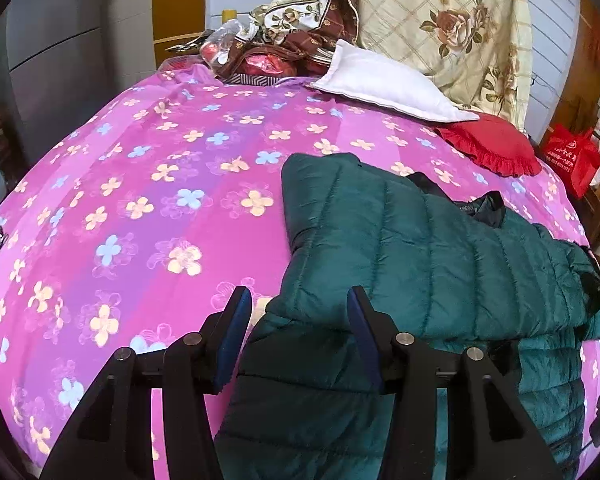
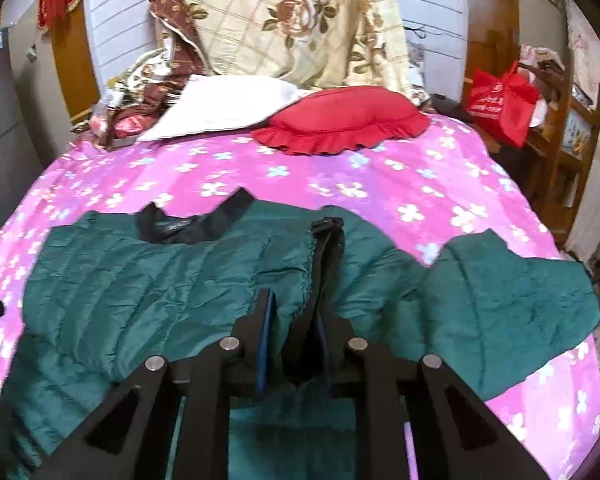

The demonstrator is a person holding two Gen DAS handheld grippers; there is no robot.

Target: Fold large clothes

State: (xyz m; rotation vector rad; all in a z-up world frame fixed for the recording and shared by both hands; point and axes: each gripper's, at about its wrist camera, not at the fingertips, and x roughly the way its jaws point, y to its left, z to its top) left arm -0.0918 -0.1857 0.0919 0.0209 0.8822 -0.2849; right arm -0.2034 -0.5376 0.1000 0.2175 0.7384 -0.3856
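Note:
A dark green puffer jacket (image 1: 420,248) (image 2: 140,280) with a black collar lies spread on the pink flowered bed cover (image 1: 140,200) (image 2: 380,184). One sleeve is folded across its body in the left wrist view. My left gripper (image 1: 298,304) stands at the jacket's near left edge, its jaws half apart with thick fabric filling the gap between the blue pads. My right gripper (image 2: 294,312) is shut on a raised ridge of the jacket beside the black zipper edge (image 2: 328,248), near the middle of the garment. The other sleeve (image 2: 512,300) lies out to the right.
At the head of the bed lie a white pillow (image 1: 380,84) (image 2: 220,108), a red frilled cushion (image 1: 492,144) (image 2: 340,116) and a rose-patterned quilt (image 1: 440,20) (image 2: 300,20). A red bag (image 2: 500,104) sits by a wooden shelf (image 2: 572,128) on the right. A grey cabinet (image 1: 60,60) stands left.

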